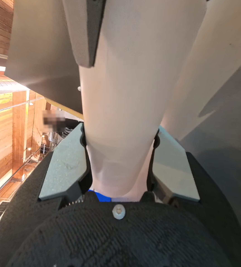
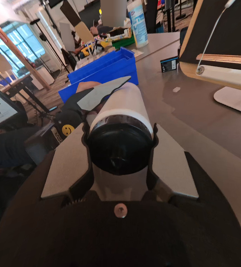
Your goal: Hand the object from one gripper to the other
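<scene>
A white cylindrical bottle [image 2: 125, 99] with a black cap [image 2: 119, 150] is held level above the grey table between both grippers. My right gripper [image 2: 119, 134] is shut on the cap end, both fingers touching the cap's sides. My left gripper [image 1: 120, 135] is shut on the white body [image 1: 122, 93] at the other end. In the right wrist view one left finger [image 2: 101, 92] lies along the far part of the bottle. In the left wrist view one right finger [image 1: 88, 36] presses the bottle near the top.
A blue bin [image 2: 106, 69] stands on the grey table [image 2: 189, 115] behind the bottle. A wipes canister [image 2: 138, 26] and a small black box [image 2: 169, 65] stand farther back. A white stand base [image 2: 235, 99] lies at the right. A dark sleeve [image 2: 8, 148] is at the left. My hands' fingertips stand some 8 cm from each other.
</scene>
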A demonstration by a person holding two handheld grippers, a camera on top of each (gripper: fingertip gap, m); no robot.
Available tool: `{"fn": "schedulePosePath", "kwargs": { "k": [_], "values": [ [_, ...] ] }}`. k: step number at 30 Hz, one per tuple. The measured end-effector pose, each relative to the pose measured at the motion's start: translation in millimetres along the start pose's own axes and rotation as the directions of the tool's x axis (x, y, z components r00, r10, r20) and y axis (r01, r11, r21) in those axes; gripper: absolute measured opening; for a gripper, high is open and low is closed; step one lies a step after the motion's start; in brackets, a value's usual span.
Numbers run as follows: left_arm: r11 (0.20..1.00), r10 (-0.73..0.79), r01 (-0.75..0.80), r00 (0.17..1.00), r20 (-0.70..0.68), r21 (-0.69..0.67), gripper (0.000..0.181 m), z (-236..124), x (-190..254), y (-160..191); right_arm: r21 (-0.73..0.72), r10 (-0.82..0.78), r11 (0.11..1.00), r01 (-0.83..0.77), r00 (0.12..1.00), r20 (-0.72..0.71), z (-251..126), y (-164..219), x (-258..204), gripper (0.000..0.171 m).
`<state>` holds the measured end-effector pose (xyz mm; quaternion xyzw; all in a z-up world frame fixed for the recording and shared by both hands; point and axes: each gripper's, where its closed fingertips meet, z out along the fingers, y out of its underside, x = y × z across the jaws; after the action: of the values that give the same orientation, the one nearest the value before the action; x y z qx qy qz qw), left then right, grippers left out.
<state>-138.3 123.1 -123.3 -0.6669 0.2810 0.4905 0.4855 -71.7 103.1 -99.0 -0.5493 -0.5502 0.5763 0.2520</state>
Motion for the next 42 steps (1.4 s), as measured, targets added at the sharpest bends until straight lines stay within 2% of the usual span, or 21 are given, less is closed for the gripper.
{"fn": "schedulePosePath", "kwargs": {
  "k": [4,9,15,18,24,26,30,37,39,42],
  "values": [
    [1.000,-0.028,0.028,1.000,-0.007,0.005,0.093,-1,-3,1,0.005,-0.038,0.999,0.038,0.999,0.037,-1,-3,-10,0.089],
    [0.962,-0.264,0.269,0.959,-0.098,0.040,0.093,-2,-9,-2,0.163,-0.036,0.987,0.010,0.987,0.157,-10,-29,-31,0.088],
    [0.918,-0.375,0.385,0.921,-0.106,0.100,0.093,-6,-19,-7,0.230,-0.146,0.967,0.114,0.981,0.127,-14,-39,-40,0.082],
    [0.840,-0.499,0.525,0.846,-0.190,0.133,0.093,-9,-21,-9,0.270,-0.162,0.954,0.129,0.981,0.103,-19,-46,-39,0.083],
    [0.566,-0.687,0.808,0.572,-0.448,0.165,0.088,-24,-29,-24,0.235,-0.159,0.962,0.139,0.985,0.065,-14,-40,-32,0.087],
    [0.533,-0.709,0.833,0.535,-0.460,0.148,0.087,-23,-31,-22,0.206,-0.183,0.964,0.168,0.982,0.055,-8,-35,-33,0.087],
    [0.556,-0.643,0.823,0.515,-0.567,0.117,0.088,-29,-14,-36,0.172,-0.203,0.966,0.192,0.978,0.046,3,-28,-33,0.084],
    [0.613,-0.478,0.761,0.572,-0.667,0.213,0.088,-52,5,-67,0.189,-0.209,0.963,0.190,0.974,0.084,5,-29,-42,0.090],
    [0.608,-0.475,0.765,0.564,-0.675,0.212,0.088,-53,6,-70,0.187,-0.239,0.956,0.224,0.969,0.063,4,-30,-45,0.092],
    [0.624,-0.462,0.745,0.595,-0.658,0.235,0.087,-54,7,-71,0.169,-0.342,0.927,0.335,0.940,0.012,6,-30,-51,0.091]
  ]
}}
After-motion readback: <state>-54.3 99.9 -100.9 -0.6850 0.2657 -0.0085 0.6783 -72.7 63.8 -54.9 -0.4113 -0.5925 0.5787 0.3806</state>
